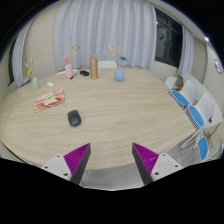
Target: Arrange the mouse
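One mouse (74, 117) is all this task turns on, and it lies dark and alone on the pale wooden surface (120, 110), well ahead of your tongs (112, 160) and off to their left, roughly midway between the near edge and the far edge. Your tongs are spread wide and pinch nothing; the two pink pads (76, 158) frame bare wood only. You appear to be at the approach step, with the grasp not yet made. The next move likely calls for you to swing left and forward until the mouse stands between the pads, then lower and close across its narrow sides; which way the mouse points is too small to tell from here, so check that as you near it. Room is generous: the middle of the surface around the mouse is bare wood, so you can come in low from the near edge without brushing anything. Toward the far left corner lies a red-and-white flat item (50, 98), near the mouse but apart from it, so keep your sweep short on that side. Along the far edge stand a pink bottle (68, 67), a tan bottle (94, 66) and a small blue vase (119, 73), all well apart from your path. Blue chairs (190, 105) sit tucked against the curved right edge, so avoid drifting that way.
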`<state>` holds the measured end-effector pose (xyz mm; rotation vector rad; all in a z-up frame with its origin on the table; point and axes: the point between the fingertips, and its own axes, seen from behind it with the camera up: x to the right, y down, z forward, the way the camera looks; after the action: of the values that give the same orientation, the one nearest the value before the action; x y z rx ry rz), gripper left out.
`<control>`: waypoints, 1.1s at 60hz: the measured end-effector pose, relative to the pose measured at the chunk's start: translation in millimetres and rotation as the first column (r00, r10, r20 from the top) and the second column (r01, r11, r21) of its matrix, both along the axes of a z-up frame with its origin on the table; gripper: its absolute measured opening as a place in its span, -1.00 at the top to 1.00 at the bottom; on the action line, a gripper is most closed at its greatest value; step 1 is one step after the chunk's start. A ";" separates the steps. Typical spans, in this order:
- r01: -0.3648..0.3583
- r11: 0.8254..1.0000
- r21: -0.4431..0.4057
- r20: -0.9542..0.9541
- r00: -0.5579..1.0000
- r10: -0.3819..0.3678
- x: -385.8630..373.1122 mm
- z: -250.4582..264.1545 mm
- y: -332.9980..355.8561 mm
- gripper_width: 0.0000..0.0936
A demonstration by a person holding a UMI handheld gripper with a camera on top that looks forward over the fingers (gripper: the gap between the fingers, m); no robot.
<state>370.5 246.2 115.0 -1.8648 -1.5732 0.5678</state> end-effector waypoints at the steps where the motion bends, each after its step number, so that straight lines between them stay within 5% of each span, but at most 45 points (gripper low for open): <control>1: -0.005 1.000 -0.002 0.000 1.000 0.005 -0.4 -0.2 -1.5 -0.84; 36: -0.232 0.970 -0.068 -0.014 0.973 0.232 -47.0 -35.6 -142.5 -0.83; 66: -0.197 0.980 -0.025 -0.049 0.979 0.196 -152.9 -92.3 -146.8 -0.84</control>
<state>217.6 99.4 22.7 -1.7156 -1.7390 0.7200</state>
